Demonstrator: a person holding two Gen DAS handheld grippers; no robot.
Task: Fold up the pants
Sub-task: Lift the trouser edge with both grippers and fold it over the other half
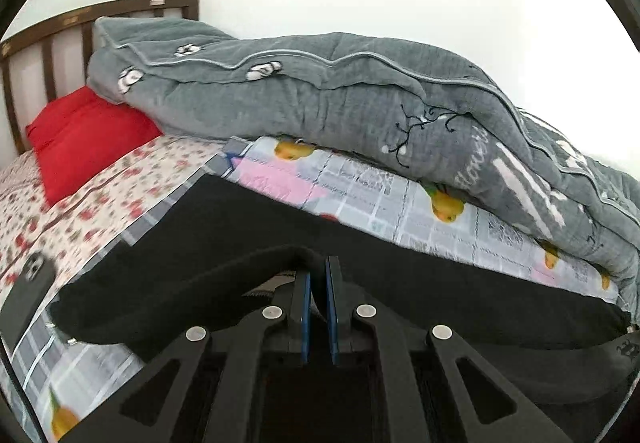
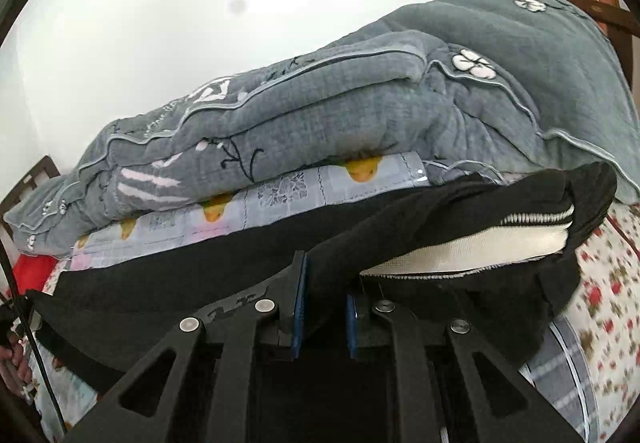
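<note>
Starting on your left: the left gripper (image 1: 319, 275) has its blue pads pinched tight on a fold of the black pants (image 1: 248, 219), near what looks like the leg end. The cloth drapes off both sides of the jaws, so that grip reads solid to me. Watch the phone (image 1: 30, 279) lying on the floral sheet (image 1: 80, 203) just beside that end, because a sagging hem could drag over it.

The rest of the pants lie stretched across the checked fruit-print mat (image 1: 400, 199), right up against the big grey quilt (image 1: 320, 103) heaped along the wall side.

Over on your right, the right gripper (image 2: 325, 285) is clamped on a thicker bunch at the waist end, where the white lining (image 2: 460, 247) and zip edge show. The jaws sit a bit wider apart there, just because there's more fabric between them.

My read is you're mid-lift for a lengthwise fold. So: keep both hands level with each other, hold the edge taut between them so it doesn't droop in the middle, and lay it down square onto the far edge, short of the quilt. Don't let go until the edges line up.
</note>
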